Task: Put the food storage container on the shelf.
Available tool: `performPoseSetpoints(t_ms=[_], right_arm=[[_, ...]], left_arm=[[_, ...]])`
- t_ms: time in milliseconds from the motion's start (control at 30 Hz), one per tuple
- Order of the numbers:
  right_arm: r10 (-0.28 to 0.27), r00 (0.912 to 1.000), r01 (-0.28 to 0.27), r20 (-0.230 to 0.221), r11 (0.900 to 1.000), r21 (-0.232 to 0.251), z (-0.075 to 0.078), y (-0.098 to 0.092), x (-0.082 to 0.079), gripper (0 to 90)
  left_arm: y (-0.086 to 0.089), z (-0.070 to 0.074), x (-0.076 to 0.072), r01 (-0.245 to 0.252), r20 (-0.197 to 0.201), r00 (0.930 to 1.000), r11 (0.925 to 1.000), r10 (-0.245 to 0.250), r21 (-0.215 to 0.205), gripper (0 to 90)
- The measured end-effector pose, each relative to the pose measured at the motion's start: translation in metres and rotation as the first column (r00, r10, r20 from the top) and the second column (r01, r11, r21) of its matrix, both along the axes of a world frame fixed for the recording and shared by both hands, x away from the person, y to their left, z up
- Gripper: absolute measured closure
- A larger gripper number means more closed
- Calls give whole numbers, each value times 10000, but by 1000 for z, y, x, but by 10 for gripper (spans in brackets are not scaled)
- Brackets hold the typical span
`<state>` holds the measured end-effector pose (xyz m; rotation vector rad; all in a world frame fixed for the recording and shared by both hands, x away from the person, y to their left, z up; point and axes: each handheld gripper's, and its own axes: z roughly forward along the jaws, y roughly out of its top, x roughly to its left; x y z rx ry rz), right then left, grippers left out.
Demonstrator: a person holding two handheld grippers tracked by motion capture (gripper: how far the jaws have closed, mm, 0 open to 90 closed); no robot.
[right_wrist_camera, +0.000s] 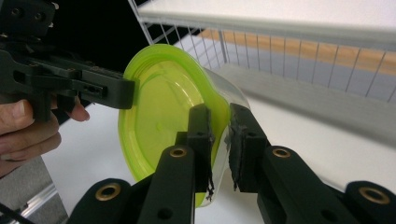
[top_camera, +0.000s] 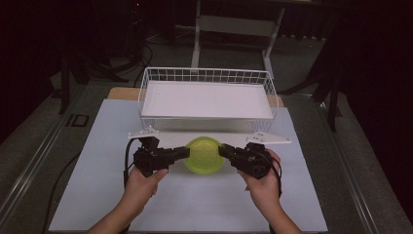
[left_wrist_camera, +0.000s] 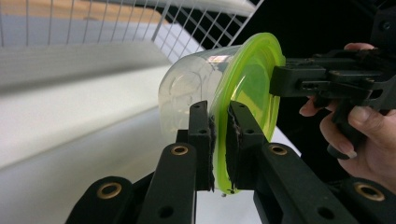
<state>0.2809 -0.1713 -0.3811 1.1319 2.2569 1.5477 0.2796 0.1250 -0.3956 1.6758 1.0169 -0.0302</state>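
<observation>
A round clear container with a yellow-green lid [top_camera: 204,155] hangs above the white table between my two grippers, just in front of the wire basket. My left gripper [top_camera: 186,152] is shut on the lid's left rim. In the left gripper view its pads [left_wrist_camera: 218,109] pinch the green lid edge [left_wrist_camera: 252,79], with the clear tub to the left of the lid. My right gripper [top_camera: 223,150] is shut on the opposite rim. In the right gripper view its jaws [right_wrist_camera: 218,112] clamp the edge of the lid [right_wrist_camera: 159,107], and my left gripper [right_wrist_camera: 133,93] grips the far side.
A white wire basket [top_camera: 207,73] with a flat white floor stands behind the container, close to it. A grey-white mat [top_camera: 97,195] covers the table, with open room in front and to both sides. Dark floor and table legs lie beyond.
</observation>
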Motion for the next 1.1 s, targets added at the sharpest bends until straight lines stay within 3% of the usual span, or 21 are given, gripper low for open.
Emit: performPoseSetpoints(t_ms=[200, 400, 600, 900, 1067, 1100], right_arm=[[-163, 9991, 157, 379, 9998, 146, 30, 3, 11, 801], [-180, 9986, 167, 499, 9995, 264, 49, 4, 20, 801], [-250, 9975, 228, 658, 9991, 344, 60, 4, 25, 803], [-395, 9960, 367, 797, 9987, 359, 78, 2, 39, 803], [-512, 9962, 479, 702, 9977, 483, 85, 1, 51, 802], [-550, 9961, 518, 685, 9975, 474, 86, 1, 53, 802]], left_arm=[[-1, 29, 12, -376, 222, 9991, 9990, 371, 255, 817], [-1, 49, 23, -452, 354, 9984, 9987, 443, 248, 814], [-1, 60, 35, -499, 210, 9985, 9987, 497, 120, 812], [-6, 80, 51, -664, 247, 9975, 9972, 657, 330, 809], [-9, 88, 62, -820, 320, 9962, 9959, 808, 370, 807], [-10, 89, 63, -910, 503, 9948, 9944, 883, 533, 807]])
